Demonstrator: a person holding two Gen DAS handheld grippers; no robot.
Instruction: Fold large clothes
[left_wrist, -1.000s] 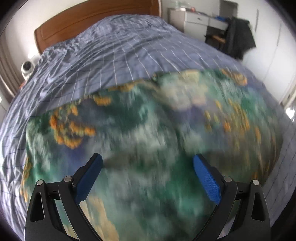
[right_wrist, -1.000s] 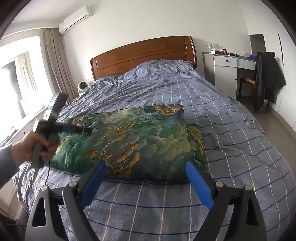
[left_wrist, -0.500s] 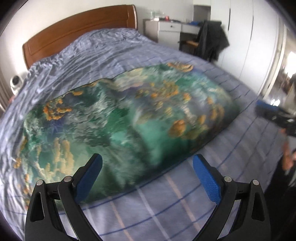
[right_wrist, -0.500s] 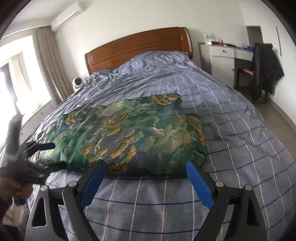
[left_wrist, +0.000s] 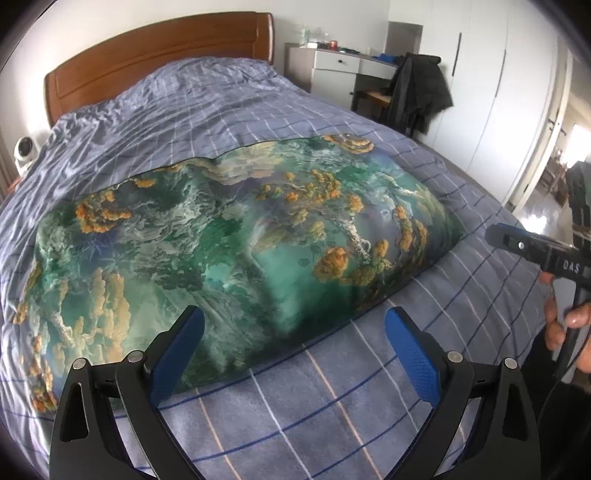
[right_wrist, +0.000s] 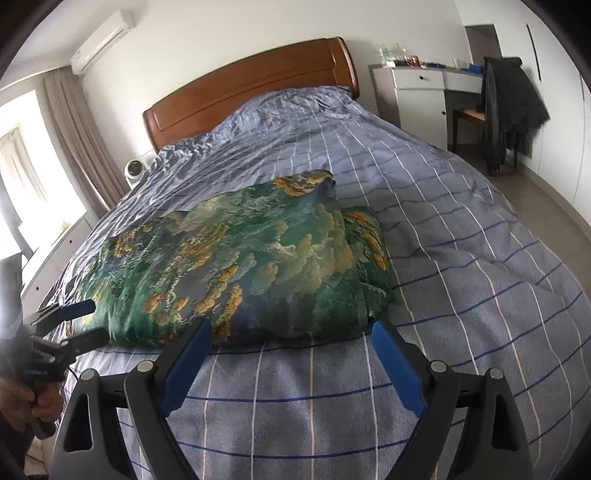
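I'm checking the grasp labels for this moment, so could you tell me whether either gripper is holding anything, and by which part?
Nothing is held: the left gripper and right gripper both stand open, short of the green printed cloth.

**Black grippers, blue pads**

The left gripper (left_wrist: 293, 354) and right gripper (right_wrist: 291, 363) share black angular frames with triangular cut-outs, silver pivot screws and textured blue finger pads (left_wrist: 415, 363). White lettering marks the right gripper's body, and a black cable trails beneath its handle.

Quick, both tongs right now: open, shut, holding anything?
Left tongs: open, empty, above the near edge of the folded green garment.
Right tongs: open, empty, short of the same garment.
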